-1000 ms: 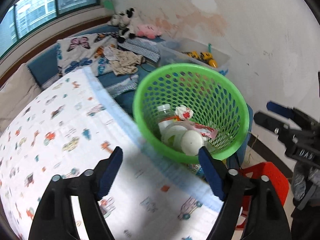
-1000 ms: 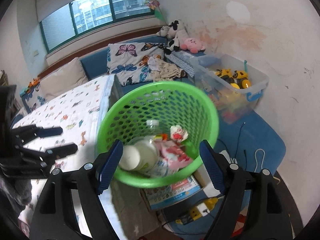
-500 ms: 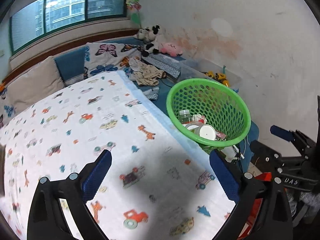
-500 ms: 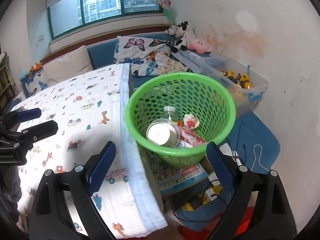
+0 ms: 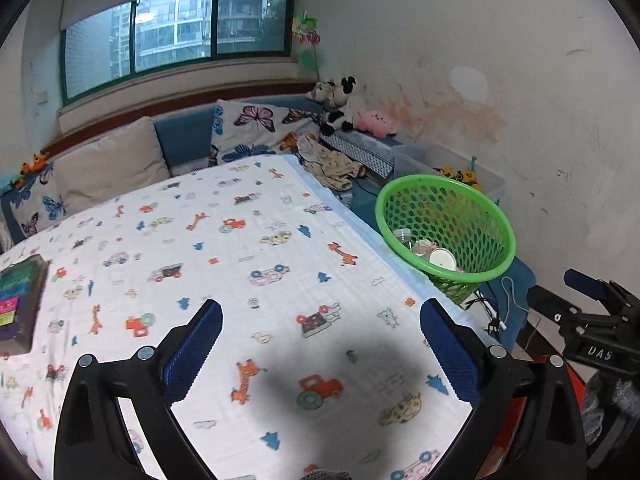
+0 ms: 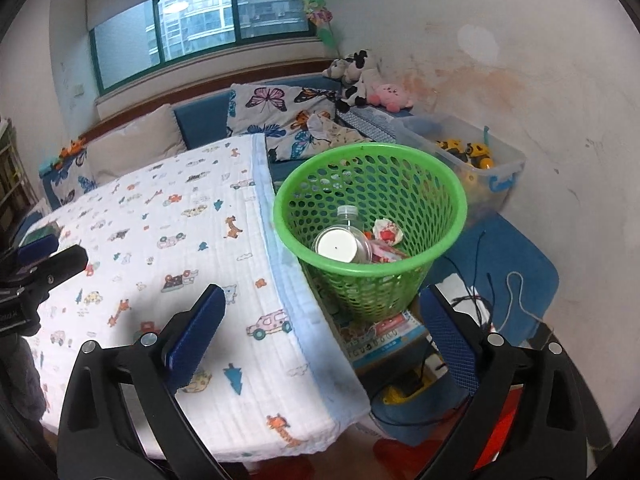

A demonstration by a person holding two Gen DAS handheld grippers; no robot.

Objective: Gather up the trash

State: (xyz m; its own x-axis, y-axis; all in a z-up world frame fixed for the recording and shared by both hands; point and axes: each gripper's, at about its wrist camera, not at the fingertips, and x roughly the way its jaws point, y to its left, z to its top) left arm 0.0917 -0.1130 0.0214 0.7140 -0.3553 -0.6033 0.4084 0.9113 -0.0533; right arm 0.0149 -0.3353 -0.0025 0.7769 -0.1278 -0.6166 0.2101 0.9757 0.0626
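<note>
Both the left gripper and right gripper gaped empty; the perforated green plastic basket, at one o'clock, held trash.

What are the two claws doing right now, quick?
Left claw: open, holding nothing, above the patterned sheet.
Right claw: open, holding nothing, in front of the green basket.

stained white wall, green-framed window, blue sofa
</note>
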